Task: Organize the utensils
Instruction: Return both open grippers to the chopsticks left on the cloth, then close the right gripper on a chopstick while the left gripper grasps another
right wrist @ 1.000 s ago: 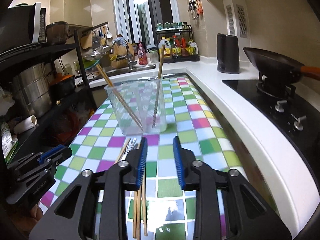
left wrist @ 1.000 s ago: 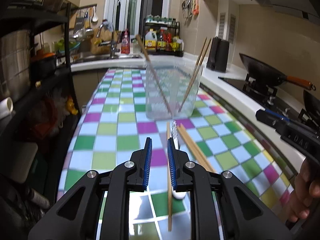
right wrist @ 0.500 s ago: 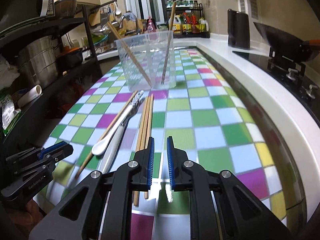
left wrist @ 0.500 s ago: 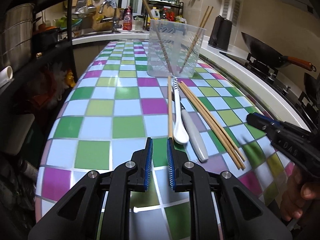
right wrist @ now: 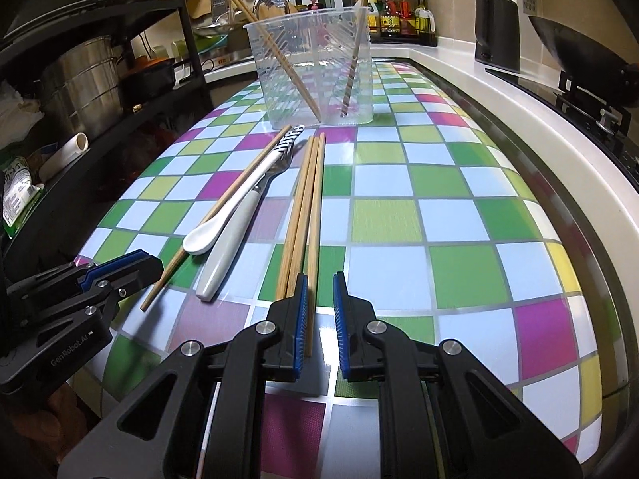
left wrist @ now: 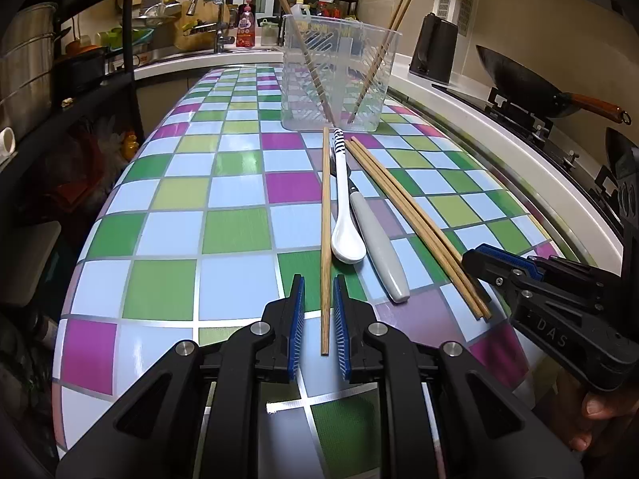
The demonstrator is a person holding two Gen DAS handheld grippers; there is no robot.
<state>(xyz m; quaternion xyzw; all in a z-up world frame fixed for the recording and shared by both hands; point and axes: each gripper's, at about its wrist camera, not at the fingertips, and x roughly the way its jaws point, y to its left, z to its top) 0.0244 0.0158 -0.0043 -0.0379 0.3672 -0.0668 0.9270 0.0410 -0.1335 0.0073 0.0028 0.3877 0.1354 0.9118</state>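
On the checkered counter (left wrist: 235, 235), a clear plastic holder (left wrist: 339, 76) stands with chopsticks leaning inside. Just in front of the holder lie a single chopstick (left wrist: 326, 215), a white spoon (left wrist: 344, 215), a grey-handled utensil (left wrist: 379, 247) and three more chopsticks (right wrist: 301, 207). The left claw (left wrist: 318, 319) straddles the single chopstick's near end, pads slightly apart, not pinching. The right claw (right wrist: 320, 319), likewise narrowly spread, has one of the three chopsticks between its pads.

Utensils lie in a row on the counter (left wrist: 167, 239), before the container (left wrist: 339, 76).
Left to right: single chopstick (left wrist: 326, 239), spoon (left wrist: 343, 207), fork (left wrist: 379, 243), chopstick bundle (left wrist: 415, 219); more chopsticks (left wrist: 303, 52) stand in the container.
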